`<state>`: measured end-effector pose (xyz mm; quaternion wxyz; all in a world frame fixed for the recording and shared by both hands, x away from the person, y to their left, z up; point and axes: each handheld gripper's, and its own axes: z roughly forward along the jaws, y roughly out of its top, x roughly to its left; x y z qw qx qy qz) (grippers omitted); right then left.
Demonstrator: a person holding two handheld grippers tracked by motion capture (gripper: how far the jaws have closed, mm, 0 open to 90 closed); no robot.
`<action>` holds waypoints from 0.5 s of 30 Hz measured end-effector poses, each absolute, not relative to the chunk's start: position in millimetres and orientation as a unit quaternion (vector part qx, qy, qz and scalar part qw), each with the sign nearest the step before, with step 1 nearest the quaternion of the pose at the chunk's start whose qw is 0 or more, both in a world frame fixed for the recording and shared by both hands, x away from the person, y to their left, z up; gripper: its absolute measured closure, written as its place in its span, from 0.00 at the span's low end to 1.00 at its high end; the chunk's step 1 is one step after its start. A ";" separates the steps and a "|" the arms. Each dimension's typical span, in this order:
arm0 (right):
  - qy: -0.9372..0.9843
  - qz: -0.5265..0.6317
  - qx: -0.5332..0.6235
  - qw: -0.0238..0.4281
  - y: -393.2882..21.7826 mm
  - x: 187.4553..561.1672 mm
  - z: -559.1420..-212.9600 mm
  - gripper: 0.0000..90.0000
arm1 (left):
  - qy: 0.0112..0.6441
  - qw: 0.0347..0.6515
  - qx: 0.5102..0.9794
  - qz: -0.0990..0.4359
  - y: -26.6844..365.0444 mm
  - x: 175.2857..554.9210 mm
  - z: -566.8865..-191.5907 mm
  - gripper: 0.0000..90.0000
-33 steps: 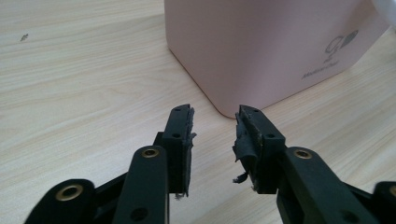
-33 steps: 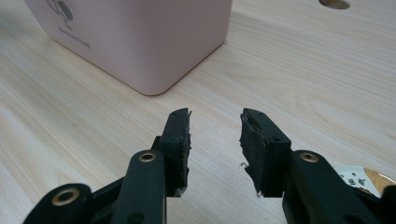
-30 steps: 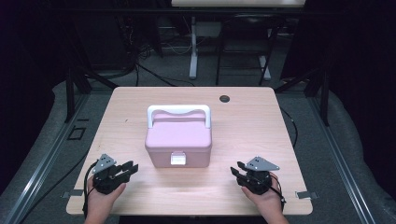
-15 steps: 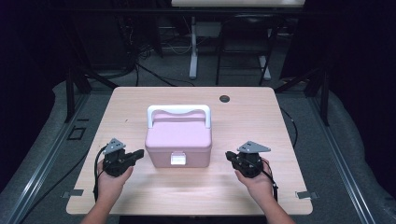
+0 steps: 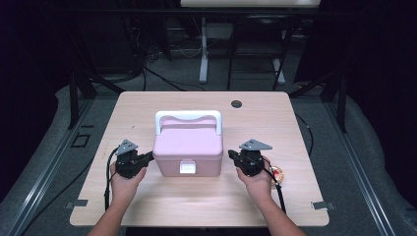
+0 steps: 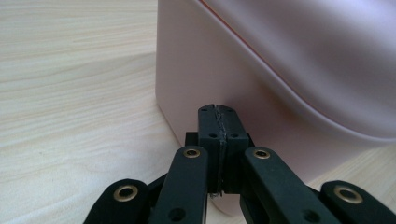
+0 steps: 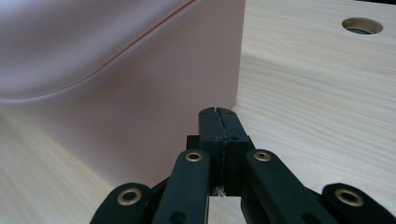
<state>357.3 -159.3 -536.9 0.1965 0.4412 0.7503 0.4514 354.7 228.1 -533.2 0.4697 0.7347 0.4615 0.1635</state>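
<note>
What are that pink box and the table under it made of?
The pink box looks like smooth moulded plastic: even colour, soft sheen, rounded corners, white handle. The table appears to be pale wood or wood-look laminate, matt, with grain lines.

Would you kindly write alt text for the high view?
A pink box with a white handle sits on a wooden table; a shut left hand-held gripper and right hand-held gripper flank its sides.

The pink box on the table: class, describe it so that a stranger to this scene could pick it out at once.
Start at the light wooden table. At its middle, between the two hand-held grippers, stands the pink box. A white carrying handle and a small white latch on its near face mark it out from the black tools beside it.
</note>
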 end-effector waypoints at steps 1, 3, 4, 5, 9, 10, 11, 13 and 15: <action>0.748 0.453 0.444 0.195 -157.9 358.5 -538.1 1.00 | 0.462 0.470 0.734 0.166 227.7 354.9 -533.8 1.00; 0.749 0.450 0.445 0.193 -155.6 360.4 -540.2 1.00 | 0.462 0.469 0.734 0.168 227.1 355.1 -534.2 1.00; 0.751 0.448 0.446 0.192 -153.5 361.2 -541.4 1.00 | 0.462 0.468 0.734 0.170 226.8 355.3 -534.5 1.00; 0.753 0.448 0.443 0.193 -152.3 361.9 -542.2 1.00 | 0.460 0.465 0.737 0.170 227.1 355.6 -534.3 1.00; 0.754 0.447 0.439 0.199 -147.8 363.4 -543.4 1.00 | 0.461 0.473 0.732 0.167 226.8 356.9 -536.4 1.00; 0.754 0.447 0.439 0.199 -147.8 363.4 -543.4 1.00 | 0.461 0.473 0.732 0.167 226.8 356.9 -536.4 1.00; 0.751 0.449 0.443 0.195 -146.8 363.9 -543.5 1.00 | 0.460 0.479 0.730 0.161 226.6 357.6 -537.6 1.00; 0.751 0.450 0.442 0.196 -146.2 364.6 -543.6 1.00 | 0.459 0.481 0.730 0.160 226.1 357.8 -538.1 1.00; 0.751 0.450 0.441 0.194 -145.1 365.4 -543.5 1.00 | 0.457 0.480 0.731 0.162 224.9 357.9 -538.2 1.00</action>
